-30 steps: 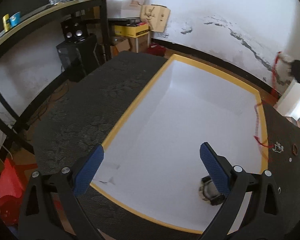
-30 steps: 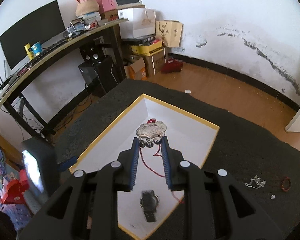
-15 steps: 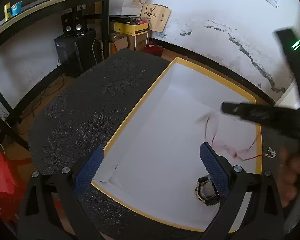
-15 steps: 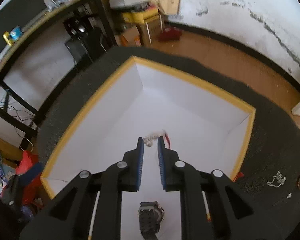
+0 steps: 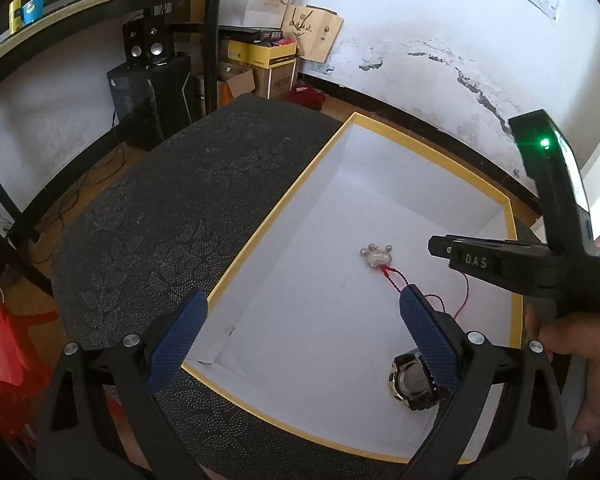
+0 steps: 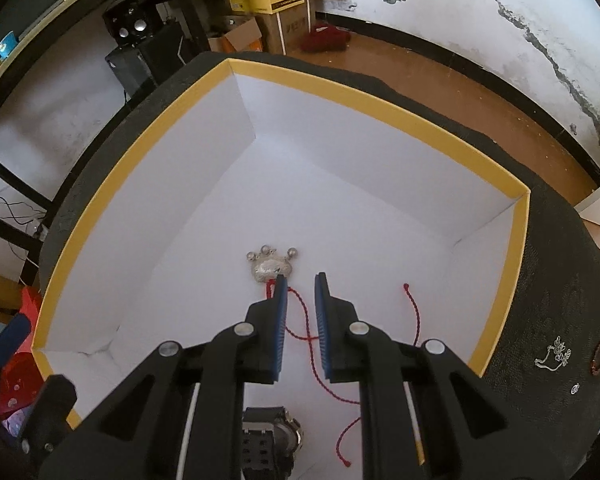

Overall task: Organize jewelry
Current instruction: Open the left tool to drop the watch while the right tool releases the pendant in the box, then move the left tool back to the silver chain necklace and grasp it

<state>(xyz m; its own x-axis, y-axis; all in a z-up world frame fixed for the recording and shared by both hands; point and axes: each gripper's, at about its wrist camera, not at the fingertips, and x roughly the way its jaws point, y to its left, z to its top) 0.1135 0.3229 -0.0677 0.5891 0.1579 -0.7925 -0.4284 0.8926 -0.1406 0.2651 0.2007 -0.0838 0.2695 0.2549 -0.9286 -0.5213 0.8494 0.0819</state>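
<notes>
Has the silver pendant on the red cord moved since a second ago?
Yes. It hung from the shut right gripper above the box; now the pendant lies on the white box floor, beyond the watch, jaws slightly parted.

The box looks like smooth matt white card inside, with a matt yellow rim. Just ahead of the right gripper lies a shiny silvery metal pendant on a twisted red cord. Both grippers are matt black plastic with rough, dotted blue pads and bright metal screws. The watch near the left gripper has a glossy metal face. The table cover is dark, bumpy patterned cloth
</notes>
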